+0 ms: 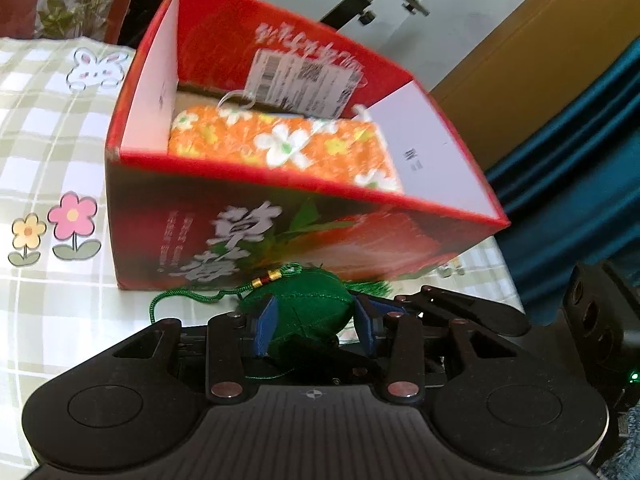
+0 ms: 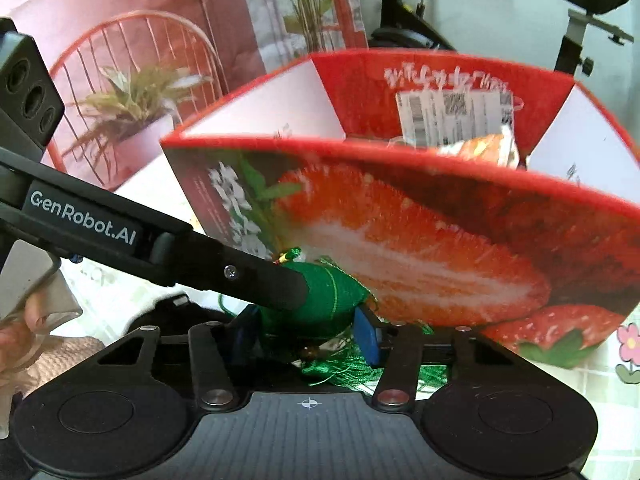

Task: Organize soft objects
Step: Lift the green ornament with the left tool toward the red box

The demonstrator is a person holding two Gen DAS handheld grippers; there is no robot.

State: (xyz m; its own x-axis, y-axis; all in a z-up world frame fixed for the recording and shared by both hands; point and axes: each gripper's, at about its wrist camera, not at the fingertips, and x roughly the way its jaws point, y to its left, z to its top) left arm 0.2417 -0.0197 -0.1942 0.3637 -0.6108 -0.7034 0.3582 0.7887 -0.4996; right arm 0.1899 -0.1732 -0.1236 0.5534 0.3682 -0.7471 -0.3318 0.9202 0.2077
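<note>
A green stuffed ornament (image 1: 308, 312) with a cord and tassel sits between the blue pads of my left gripper (image 1: 316, 322), which is shut on it, just in front of a red strawberry box (image 1: 280, 236). The box holds an orange floral towel (image 1: 280, 144) with a paper tag (image 1: 300, 80). In the right wrist view the same green ornament (image 2: 336, 296) lies between the blue pads of my right gripper (image 2: 308, 332), with the left gripper's finger (image 2: 256, 276) on it. The right pads stand close on both sides of it; contact is unclear.
The checked tablecloth (image 1: 48, 152) with flower and bunny prints covers the table. An exercise bike (image 2: 580, 20) stands behind the box (image 2: 440, 240). A printed bag with a plant picture (image 2: 140, 112) is at the back left. A blue curtain (image 1: 580, 180) hangs at the right.
</note>
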